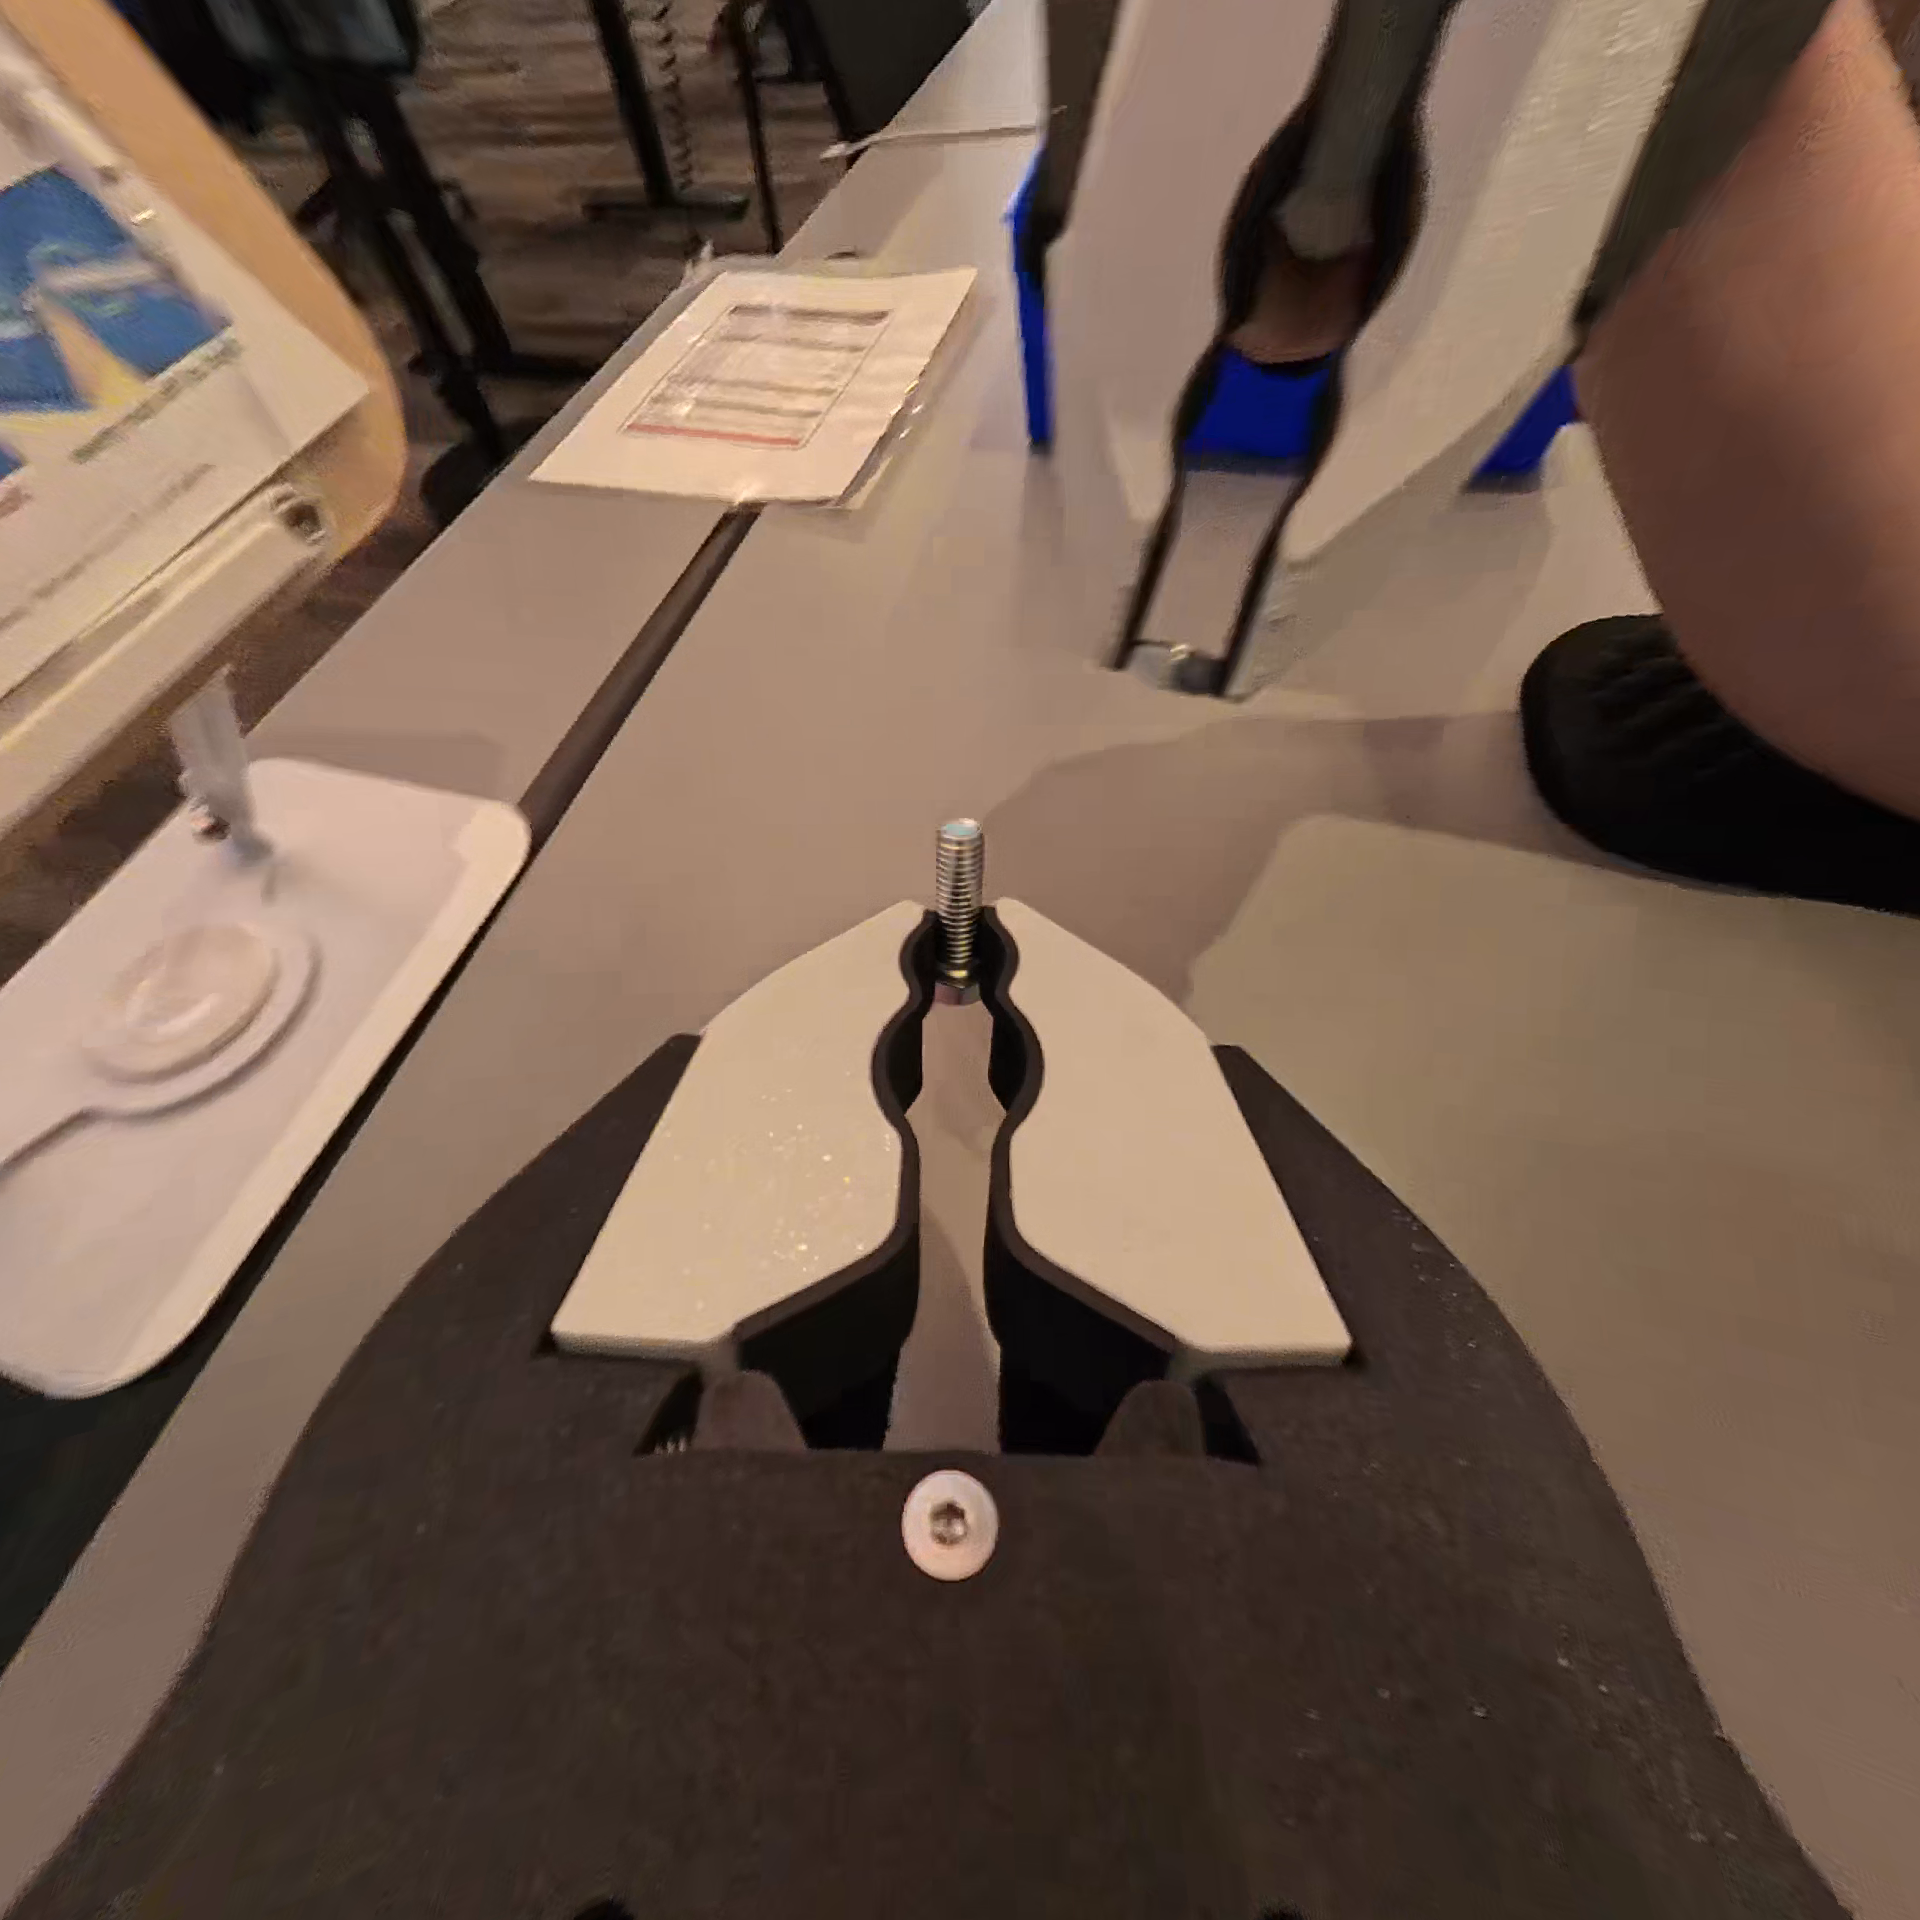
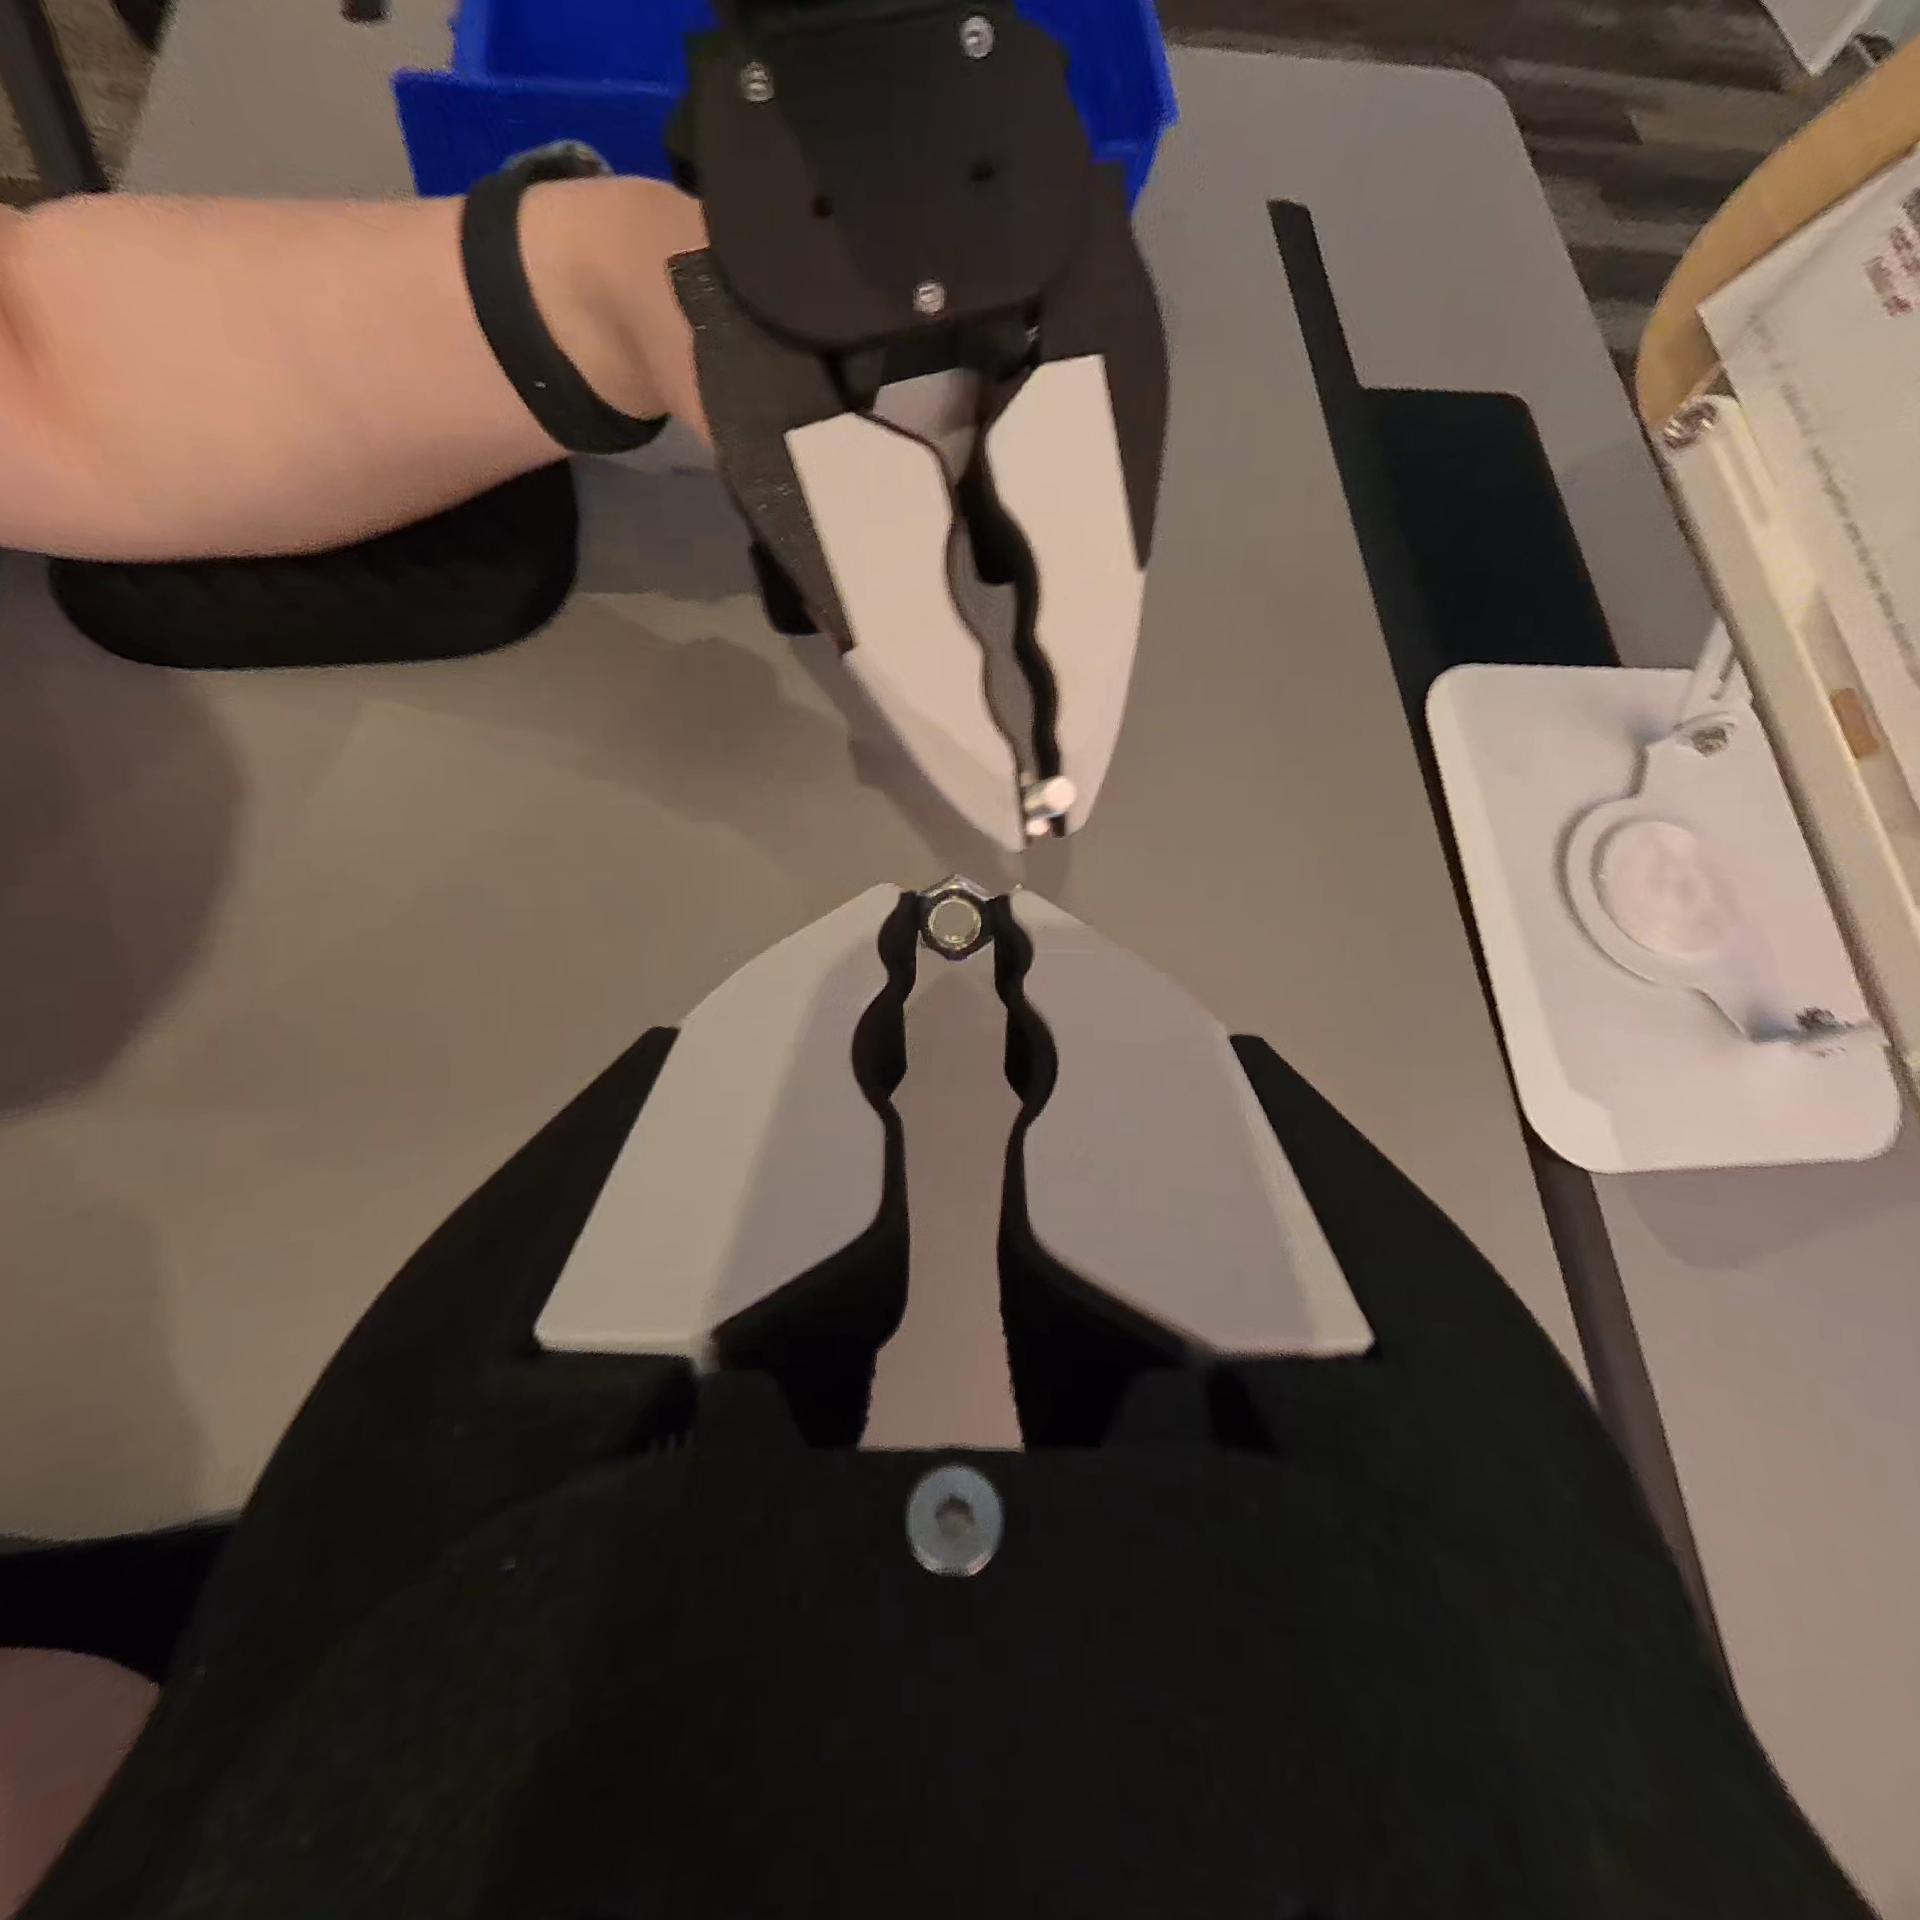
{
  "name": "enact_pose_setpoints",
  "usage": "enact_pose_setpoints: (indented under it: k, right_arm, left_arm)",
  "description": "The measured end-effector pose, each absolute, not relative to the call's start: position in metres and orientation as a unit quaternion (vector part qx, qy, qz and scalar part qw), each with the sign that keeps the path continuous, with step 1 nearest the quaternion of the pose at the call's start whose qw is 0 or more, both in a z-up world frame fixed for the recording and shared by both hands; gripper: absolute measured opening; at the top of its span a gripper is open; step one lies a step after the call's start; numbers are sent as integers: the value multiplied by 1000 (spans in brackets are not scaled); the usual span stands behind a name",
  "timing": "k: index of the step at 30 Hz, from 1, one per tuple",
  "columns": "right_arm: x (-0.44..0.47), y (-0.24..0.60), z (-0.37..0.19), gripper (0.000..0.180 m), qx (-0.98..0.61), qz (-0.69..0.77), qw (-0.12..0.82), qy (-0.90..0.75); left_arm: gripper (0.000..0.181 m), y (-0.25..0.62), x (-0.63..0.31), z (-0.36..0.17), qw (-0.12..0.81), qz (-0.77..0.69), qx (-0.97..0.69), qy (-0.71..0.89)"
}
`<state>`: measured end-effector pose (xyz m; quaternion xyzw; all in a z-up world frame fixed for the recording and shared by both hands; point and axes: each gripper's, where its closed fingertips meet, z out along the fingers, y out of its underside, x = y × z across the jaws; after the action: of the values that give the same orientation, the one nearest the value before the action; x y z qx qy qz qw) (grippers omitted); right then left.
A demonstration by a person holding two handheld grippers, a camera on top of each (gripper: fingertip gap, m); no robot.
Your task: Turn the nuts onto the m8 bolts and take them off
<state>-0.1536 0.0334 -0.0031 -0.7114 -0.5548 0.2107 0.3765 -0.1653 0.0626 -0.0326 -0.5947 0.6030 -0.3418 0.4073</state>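
Observation:
In the left wrist view my left gripper is shut on a silver M8 bolt, gripping it near the head, with the threaded shaft sticking out past the fingertips. My right gripper shows farther off, tips down near the grey table. In the right wrist view my right gripper is shut on a silver hex nut, its hole facing the camera. The left gripper faces it with the bolt end on. Bolt tip and nut are close but apart and slightly offset.
A blue bin stands behind the left gripper. A black wrist pad lies under a person's forearm. A white stand base sits at the table's side, and a printed sheet lies farther back. Left tips to right tips: about 5 cm.

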Motion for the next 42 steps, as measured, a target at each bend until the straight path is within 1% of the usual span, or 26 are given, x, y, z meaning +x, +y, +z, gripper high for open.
enact_pose_setpoints:
  k: [2, 6, 10, 23, 32, 36, 42]
  right_arm:
    - [-148, 40, -10, 14, -723, 194, 372, -549]
    - [-144, 38, -25, 14, -721, 175, 346, -574]
    - [-145, 36, -38, 13, -713, 149, 328, -602]
    - [-152, 31, -39, 14, -680, 132, 337, -638]
    - [-161, 18, -35, 14, -646, 115, 337, -675]
    - [-160, 25, -32, 13, -678, 119, 339, -642]
    - [-162, 44, -22, 14, -730, 188, 358, -551]
  left_arm:
    - [7, 55, -155, -40, 410, -346, -575, 617]
    - [7, 50, -147, -58, 415, -310, -553, 652]
    - [7, 46, -145, -62, 416, -288, -543, 670]
    - [7, 35, -145, -59, 413, -272, -522, 695]
    - [7, 21, -153, -56, 390, -285, -498, 720]
    - [7, 29, -153, -52, 406, -271, -510, 708]
    - [7, 49, -155, -42, 445, -222, -540, 679]
